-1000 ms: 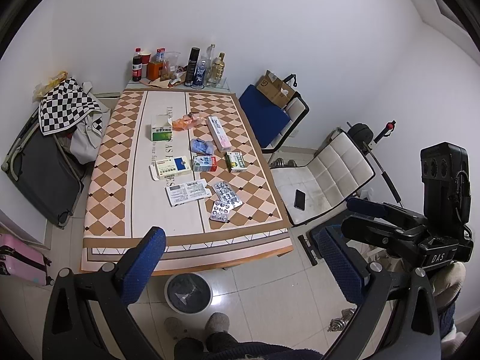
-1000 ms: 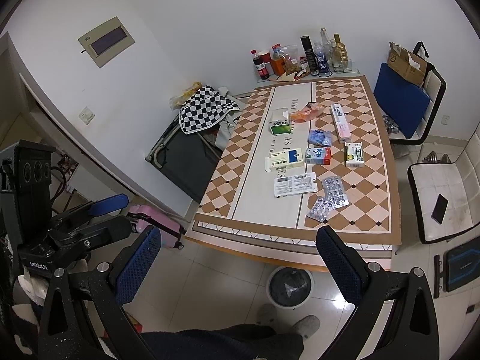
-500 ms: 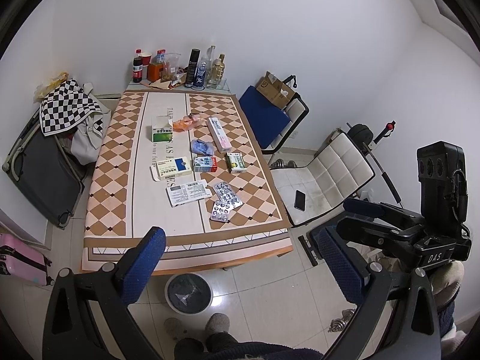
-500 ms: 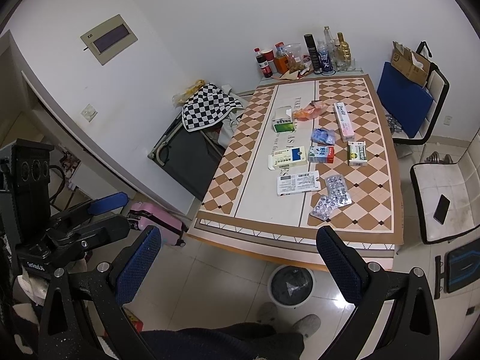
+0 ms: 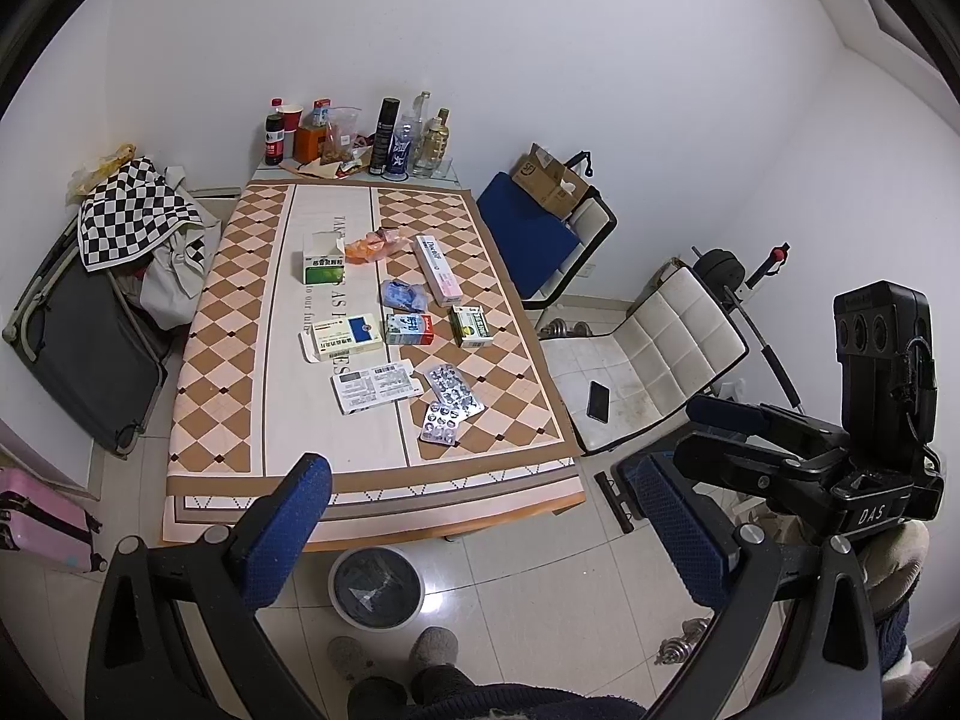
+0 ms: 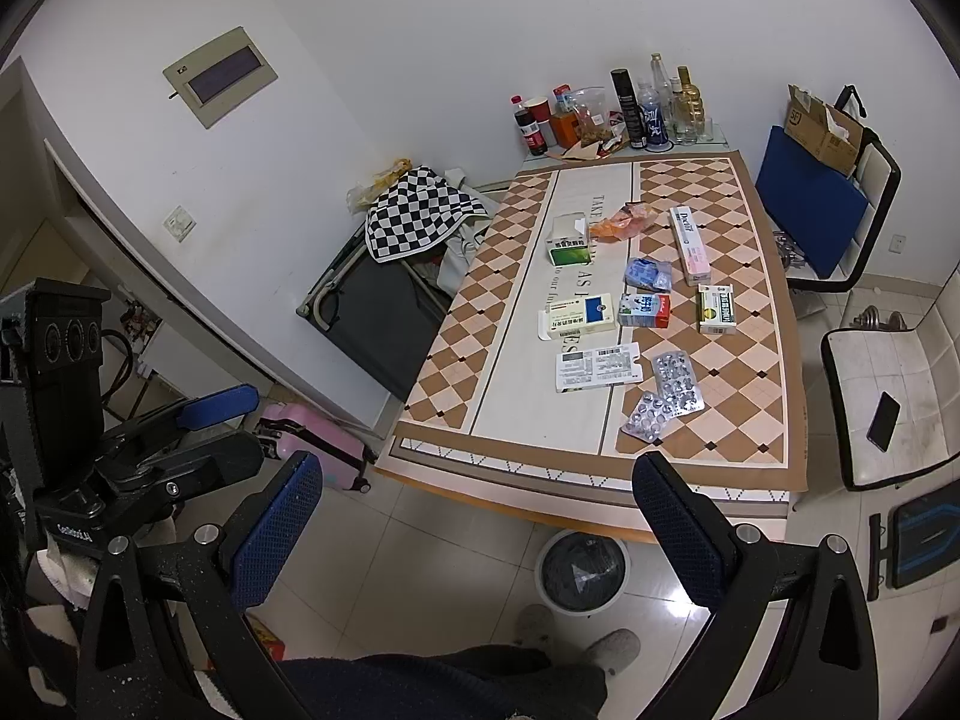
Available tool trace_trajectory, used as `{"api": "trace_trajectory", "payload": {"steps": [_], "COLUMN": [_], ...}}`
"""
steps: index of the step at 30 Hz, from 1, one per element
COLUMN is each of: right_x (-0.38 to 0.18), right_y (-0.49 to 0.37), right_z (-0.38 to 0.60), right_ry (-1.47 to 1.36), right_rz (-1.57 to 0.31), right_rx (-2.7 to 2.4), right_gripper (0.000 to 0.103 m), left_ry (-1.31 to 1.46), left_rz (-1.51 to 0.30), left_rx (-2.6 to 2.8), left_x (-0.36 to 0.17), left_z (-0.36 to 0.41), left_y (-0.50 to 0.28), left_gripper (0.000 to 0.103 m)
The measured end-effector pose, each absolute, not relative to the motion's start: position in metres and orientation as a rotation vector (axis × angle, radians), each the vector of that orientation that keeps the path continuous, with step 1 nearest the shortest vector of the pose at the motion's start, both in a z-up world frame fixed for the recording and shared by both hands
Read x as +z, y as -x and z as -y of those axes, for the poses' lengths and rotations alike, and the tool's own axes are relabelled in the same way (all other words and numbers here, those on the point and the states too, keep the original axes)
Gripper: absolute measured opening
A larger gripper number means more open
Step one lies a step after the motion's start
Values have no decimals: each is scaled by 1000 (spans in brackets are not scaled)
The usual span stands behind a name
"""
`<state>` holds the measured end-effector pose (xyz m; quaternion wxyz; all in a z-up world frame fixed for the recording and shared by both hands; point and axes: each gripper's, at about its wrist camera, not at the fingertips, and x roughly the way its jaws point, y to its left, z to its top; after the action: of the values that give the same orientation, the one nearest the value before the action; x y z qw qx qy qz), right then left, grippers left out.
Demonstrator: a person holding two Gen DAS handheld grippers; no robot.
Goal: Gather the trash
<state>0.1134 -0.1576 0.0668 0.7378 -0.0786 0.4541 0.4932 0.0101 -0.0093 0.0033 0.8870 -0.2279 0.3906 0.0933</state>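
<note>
Two grippers are held high above the near end of the bench (image 5: 216, 420), well apart from everything on it. The left gripper (image 5: 480, 525) is seen with its jaws spread wide and nothing between them; the right gripper (image 6: 480, 522) is likewise held with its jaws wide apart and empty.

The trash is scattered over the middle of the bench's checked cloth. A green-and-white box (image 5: 324, 261) with its flap raised is set farthest back, just beside a crumpled orange wrapper (image 5: 372, 247). A long pink-and-white box (image 5: 438, 270) is laid to the right of them, and a crumpled blue wrapper (image 5: 403, 294) is found between it and the row in front. In that row a white box with a blue patch (image 5: 343, 339), a small blue-and-red carton (image 5: 409, 329) and a green-and-yellow box (image 5: 473, 326) are lined up. Nearer still, a flattened printed carton (image 5: 375, 385) is laid beside two silver blister packs (image 5: 450, 402), which overlap.

A round bin (image 5: 376, 587) with a dark liner is placed on the tiled floor just off the bench's near edge, beside the person's grey slippers (image 5: 390, 657). Bottles (image 5: 390, 135) are grouped at the far end against the wall.
</note>
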Motion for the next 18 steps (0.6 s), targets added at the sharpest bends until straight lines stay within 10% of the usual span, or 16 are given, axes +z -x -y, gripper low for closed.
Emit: {"api": "trace_trajectory", "payload": {"steps": [18], "right_x": [67], "right_y": [-113], "right_z": [156], "right_ry": [174], "right_rz": [-997], "right_rx": [1085], "right_gripper": [103], "left_ry": [474], "left_rz": [-812], "left_rx": [193], "left_x": [2], "left_z": [10], "left_y": [-9], "left_gripper": [103]}}
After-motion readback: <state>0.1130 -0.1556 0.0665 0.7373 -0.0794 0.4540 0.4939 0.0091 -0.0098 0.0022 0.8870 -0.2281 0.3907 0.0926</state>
